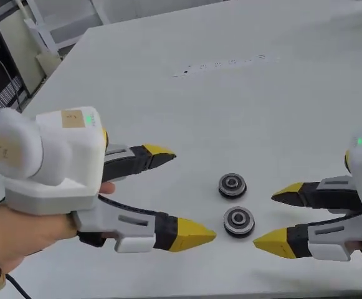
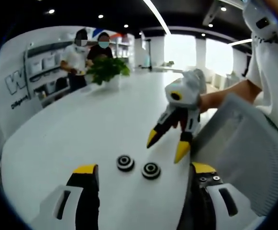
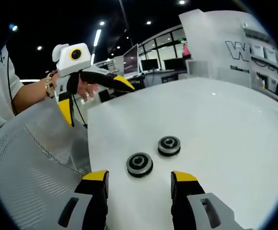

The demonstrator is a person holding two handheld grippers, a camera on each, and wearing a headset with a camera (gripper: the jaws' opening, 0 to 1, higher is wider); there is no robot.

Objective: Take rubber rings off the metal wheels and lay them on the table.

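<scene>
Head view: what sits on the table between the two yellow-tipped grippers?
In the head view, two metal wheels, far wheel and near wheel, lie on the table between left gripper and right gripper.

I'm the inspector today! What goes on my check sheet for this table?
Surface: white table.
Job's things: far wheel and near wheel, lying flat, apart, dark rings on both.
Clutter: nothing seen.
Tools: left tool and right tool open, either side of the wheels, holding nothing.
Cables: one dark cable under the left tool.
Surroundings: plant, two people, shelves.
</scene>
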